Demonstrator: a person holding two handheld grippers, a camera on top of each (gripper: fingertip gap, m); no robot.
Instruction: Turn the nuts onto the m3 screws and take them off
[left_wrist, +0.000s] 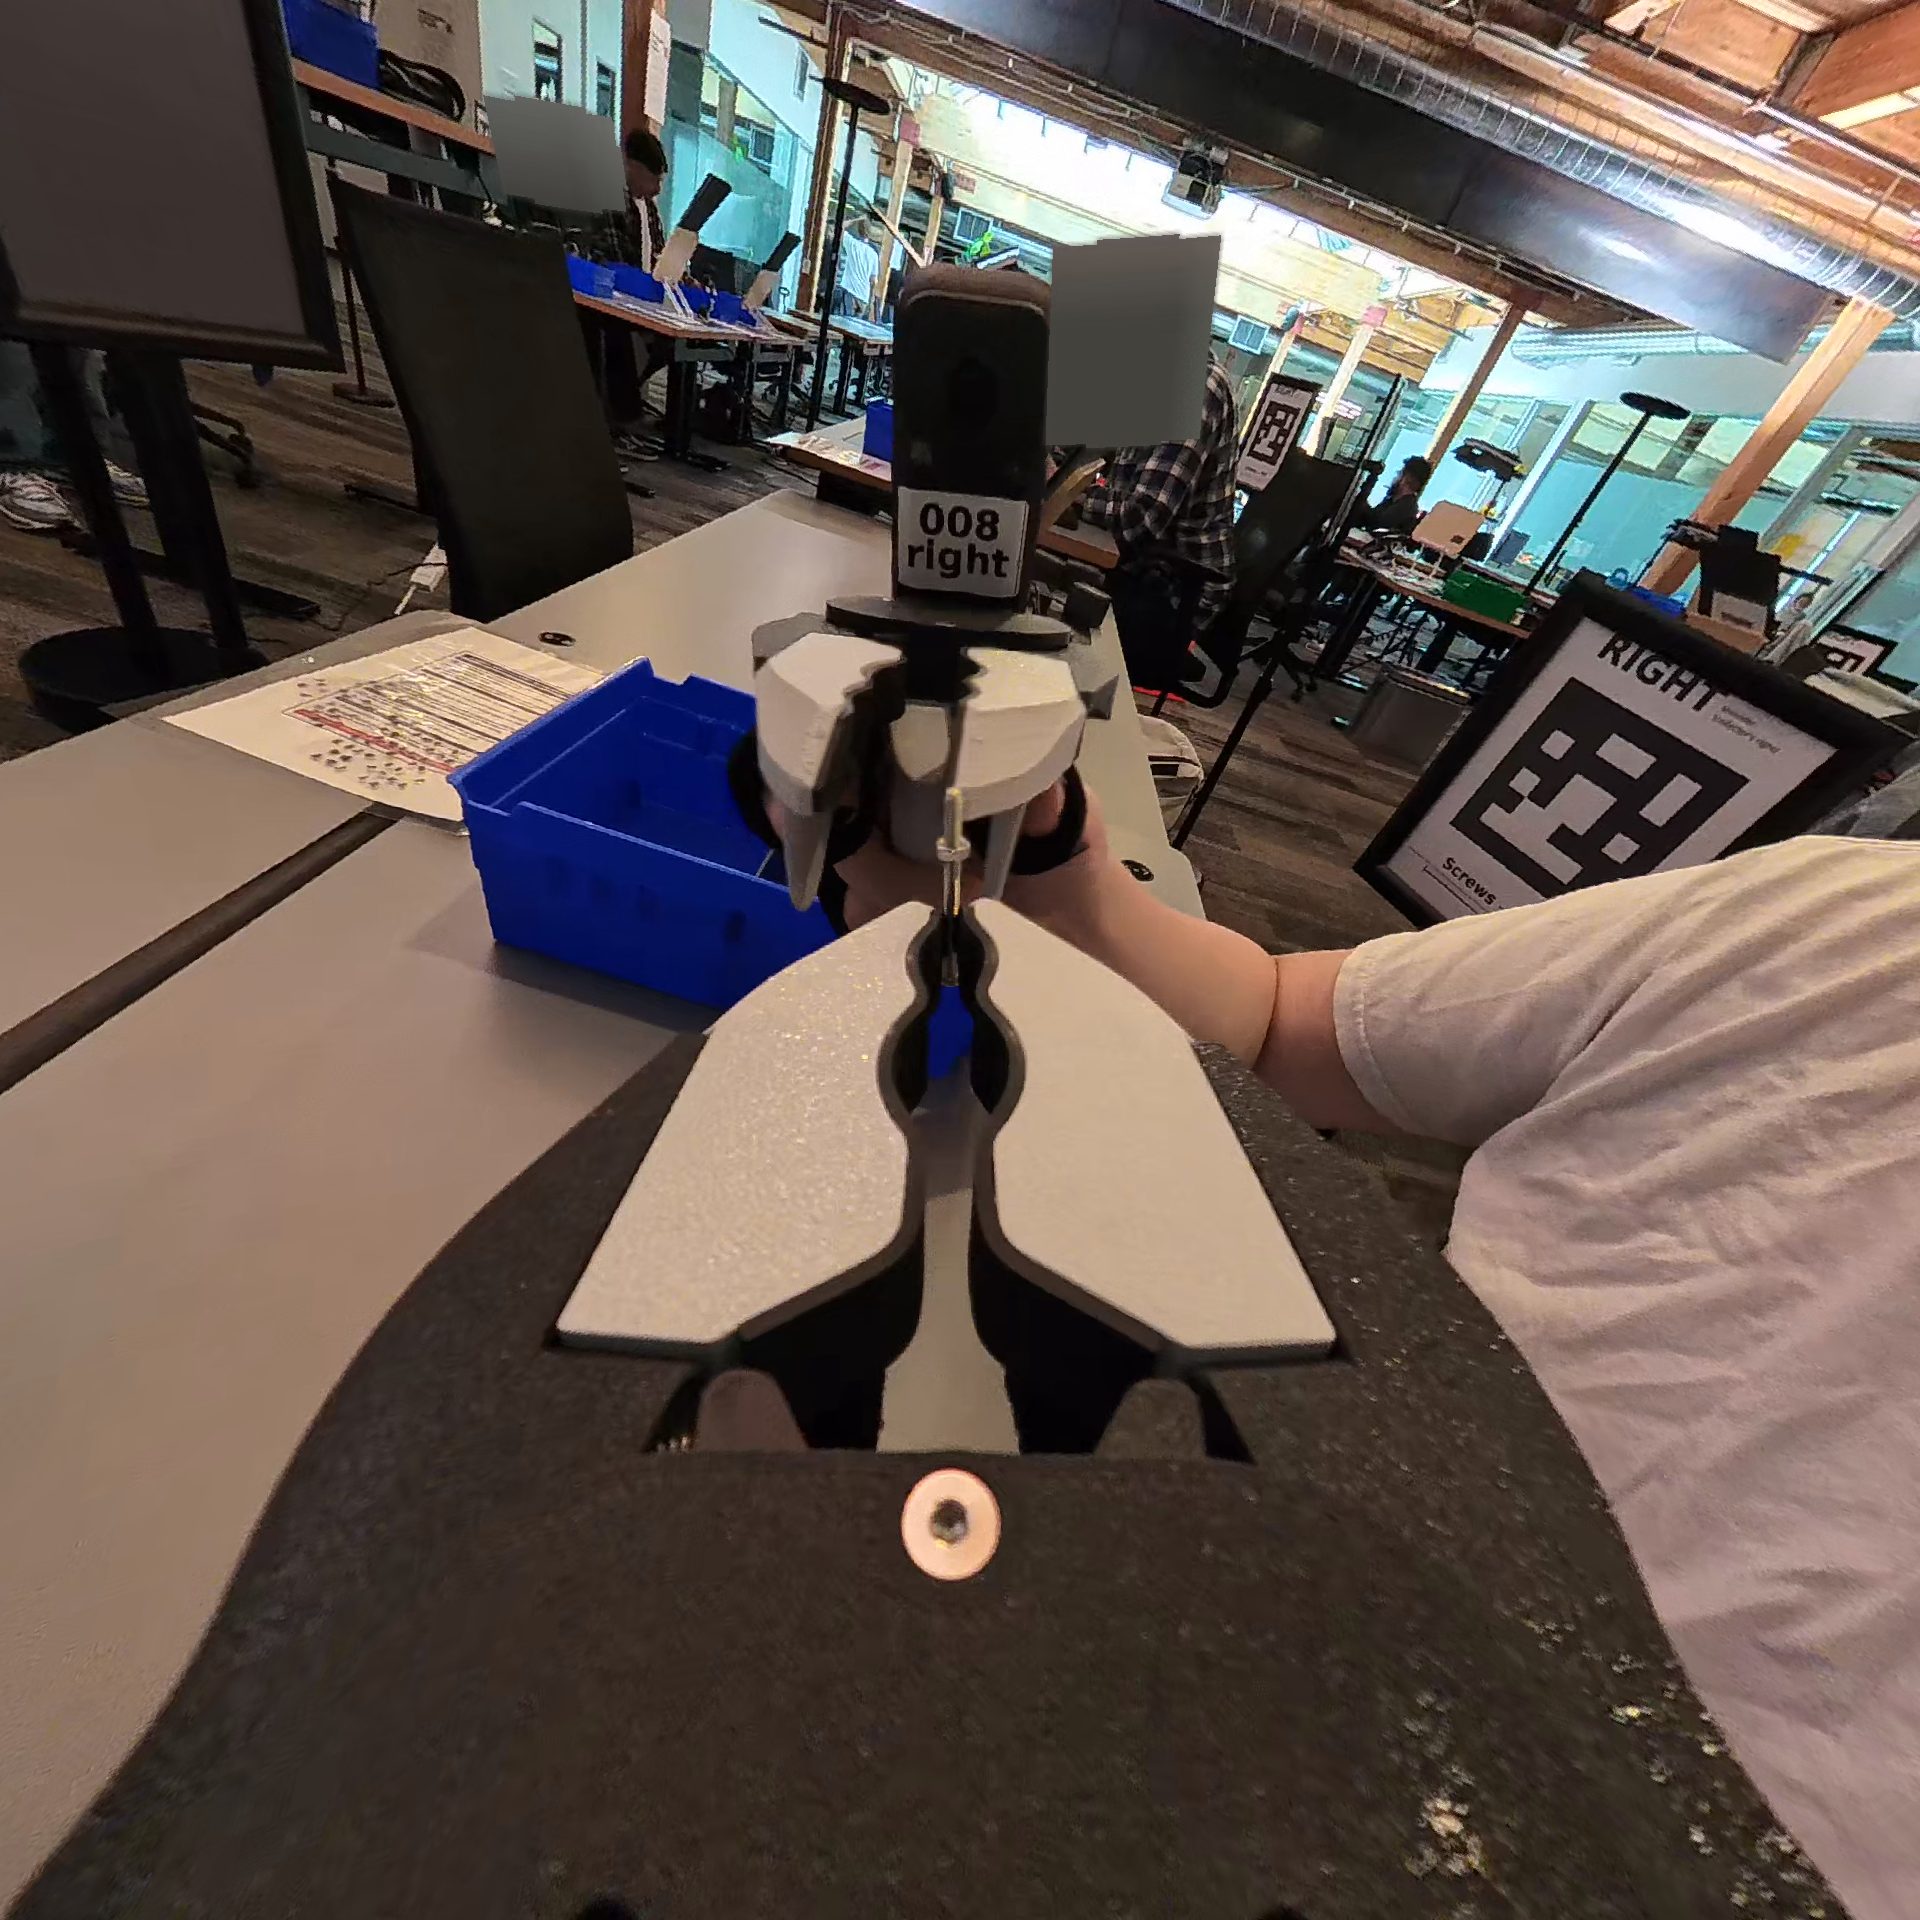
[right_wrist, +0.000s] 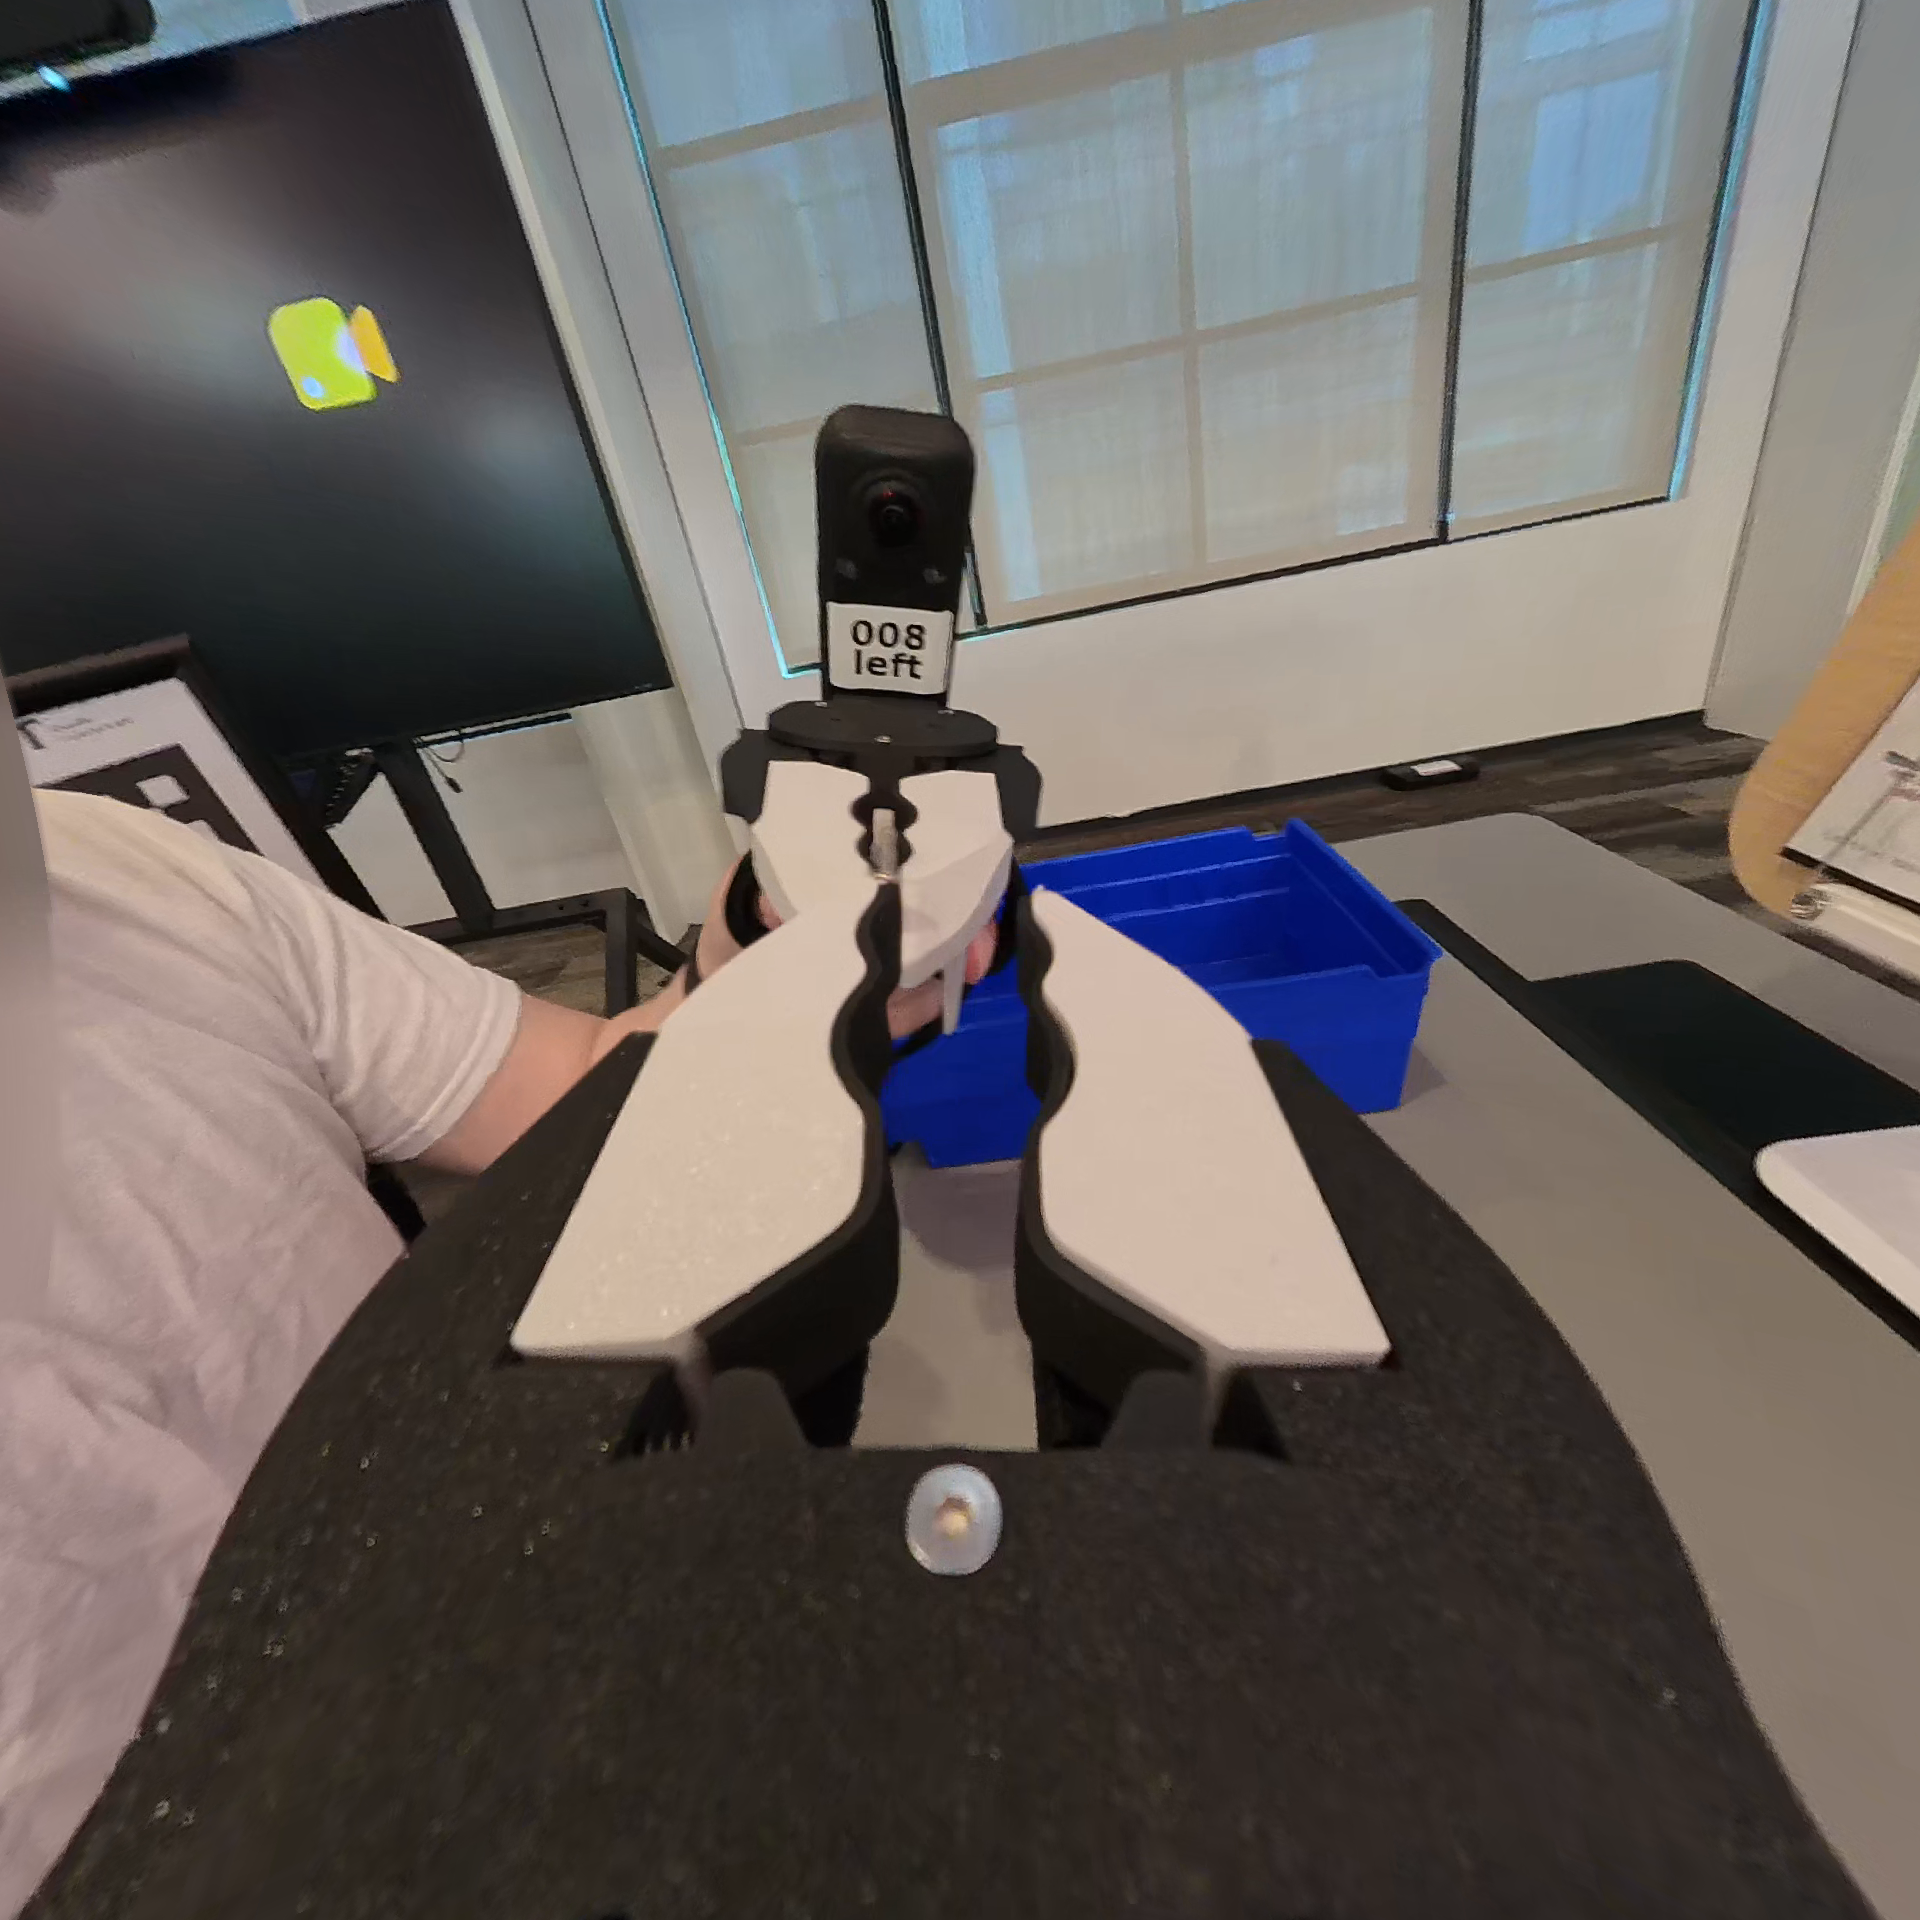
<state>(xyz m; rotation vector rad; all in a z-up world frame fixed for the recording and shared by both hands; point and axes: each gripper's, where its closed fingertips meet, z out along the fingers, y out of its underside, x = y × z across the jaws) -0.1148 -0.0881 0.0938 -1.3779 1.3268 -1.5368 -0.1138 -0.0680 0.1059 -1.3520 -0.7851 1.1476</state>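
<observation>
My left gripper is shut on the lower end of a thin silver M3 screw, which sticks out past its tips. A small nut sits partway along the screw. The right gripper faces it head-on, just beyond the screw. In the right wrist view my right gripper is open, jaws well apart, with its left fingertip beside the screw's end. The left gripper there pinches the screw. Both are held in the air above the grey table.
A blue plastic bin stands on the table behind the grippers, also in the right wrist view. A sheet with several small loose parts lies beyond it. A person's arm reaches in. A framed marker sign stands right. My left and right fingertips are right by each other.
</observation>
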